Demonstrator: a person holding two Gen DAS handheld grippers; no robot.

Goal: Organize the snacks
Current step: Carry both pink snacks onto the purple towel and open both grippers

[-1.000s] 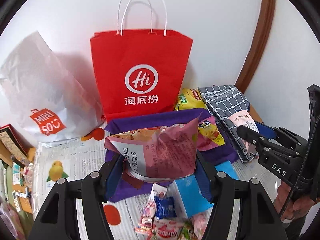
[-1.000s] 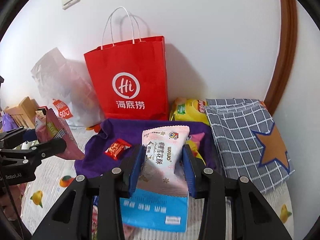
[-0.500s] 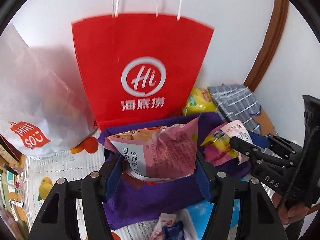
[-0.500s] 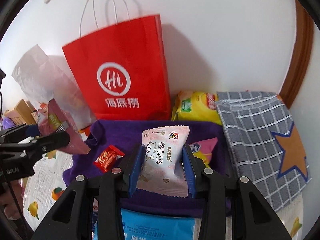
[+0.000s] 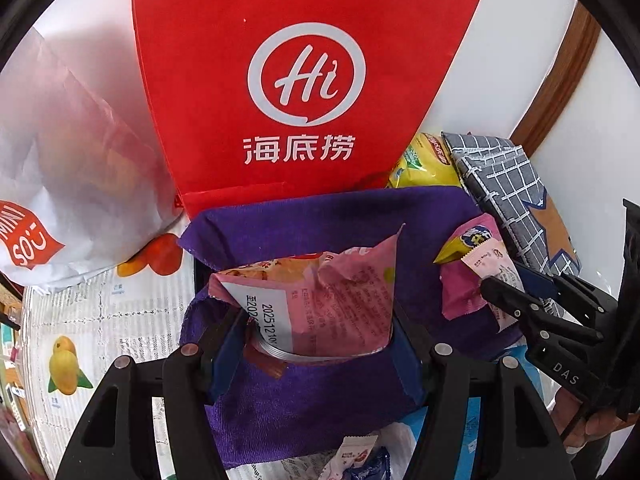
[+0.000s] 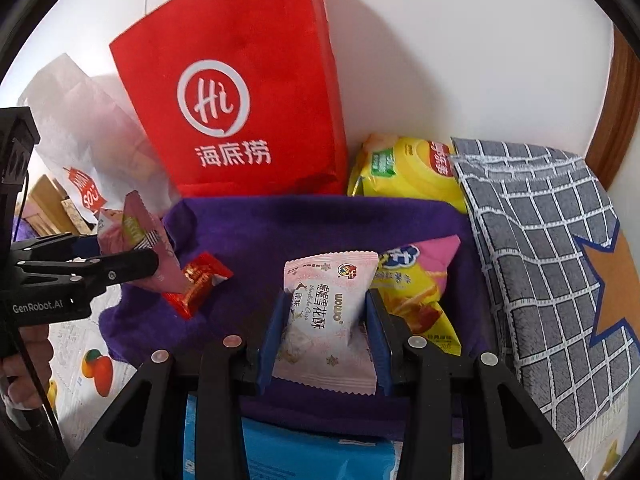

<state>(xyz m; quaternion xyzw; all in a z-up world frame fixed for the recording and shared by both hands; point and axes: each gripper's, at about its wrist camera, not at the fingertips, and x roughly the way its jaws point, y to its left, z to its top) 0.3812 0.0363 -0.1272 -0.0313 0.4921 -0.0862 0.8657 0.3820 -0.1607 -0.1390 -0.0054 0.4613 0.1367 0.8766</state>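
My left gripper (image 5: 316, 324) is shut on a crumpled pink snack packet (image 5: 336, 300) and holds it over the purple cloth (image 5: 320, 220). My right gripper (image 6: 326, 320) is shut on a pale pink and white snack packet (image 6: 326, 320), also over the purple cloth (image 6: 280, 232). On the cloth lie a small red candy packet (image 6: 198, 280) and a yellow and pink snack bag (image 6: 416, 288). The right gripper (image 5: 504, 300) shows at the right of the left wrist view. The left gripper (image 6: 136, 262) shows at the left of the right wrist view.
A red paper bag (image 5: 304, 80) stands against the wall behind the cloth, with a white plastic bag (image 5: 72, 152) to its left. A yellow chips bag (image 6: 408, 168) and a grey checked pouch (image 6: 552, 260) lie at the right. A blue packet (image 6: 300, 456) lies in front.
Both grippers have moved forward toward the red bag with their packets, so they now hang over the purple cloth. Their grips have not changed.
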